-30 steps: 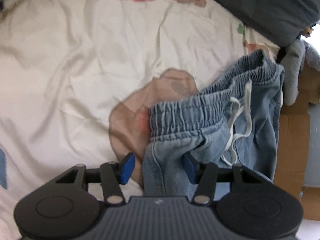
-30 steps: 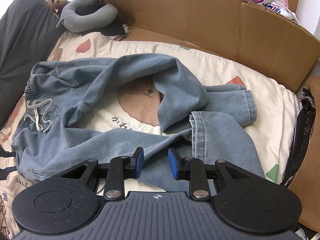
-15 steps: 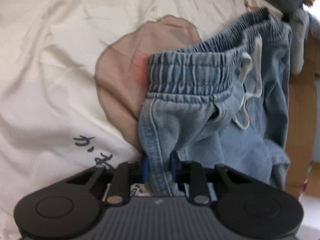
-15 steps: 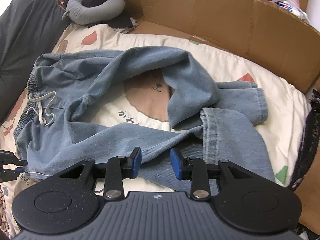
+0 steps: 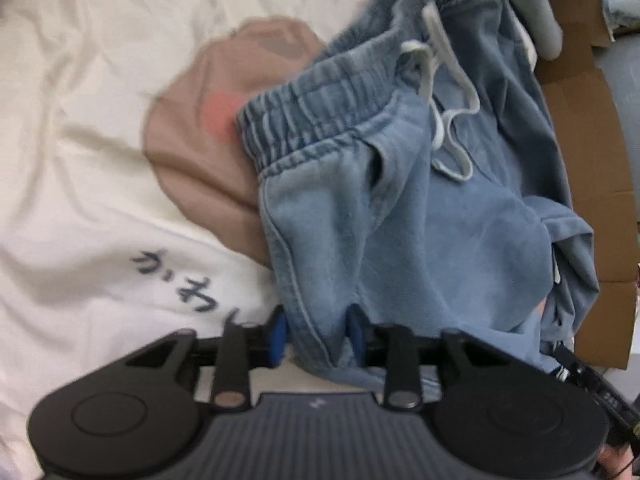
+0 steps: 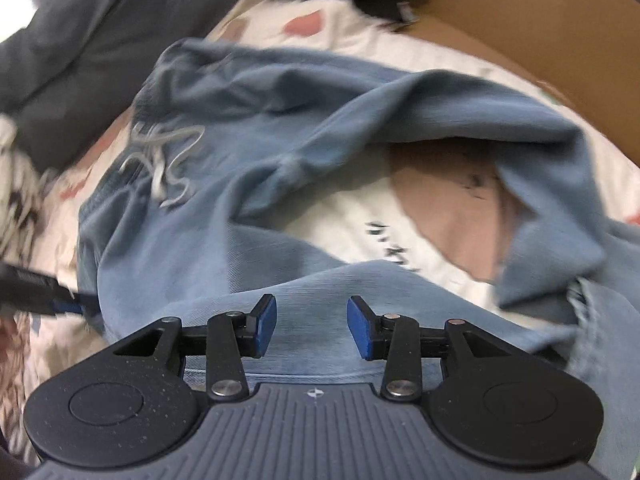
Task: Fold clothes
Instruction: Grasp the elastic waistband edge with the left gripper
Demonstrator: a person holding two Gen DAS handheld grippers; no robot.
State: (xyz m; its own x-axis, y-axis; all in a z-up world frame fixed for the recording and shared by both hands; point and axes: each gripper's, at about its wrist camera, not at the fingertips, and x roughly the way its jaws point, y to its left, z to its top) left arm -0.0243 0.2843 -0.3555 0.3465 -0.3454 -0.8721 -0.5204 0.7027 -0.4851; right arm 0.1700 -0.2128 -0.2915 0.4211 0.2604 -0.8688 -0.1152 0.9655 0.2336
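One pair of blue jeans (image 5: 400, 208) sprawls across the cream printed bedsheet (image 5: 88, 152), waistband and white drawstring (image 5: 436, 92) bunched toward the cardboard (image 5: 580, 128) at the bed's edge. The left gripper (image 5: 318, 334) has the side seam below the waistband gathered between its blue pads (image 5: 279, 338); its jaws have just been opening a little, though the fold of denim still fills the gap and the pads press it. Further along, the right gripper (image 6: 311, 328) hangs tilted steeply downward over a trouser leg (image 6: 312, 292), jaws about half apart and just been widening, with nothing clamped; whether the tips touch the cloth is lost in blur.
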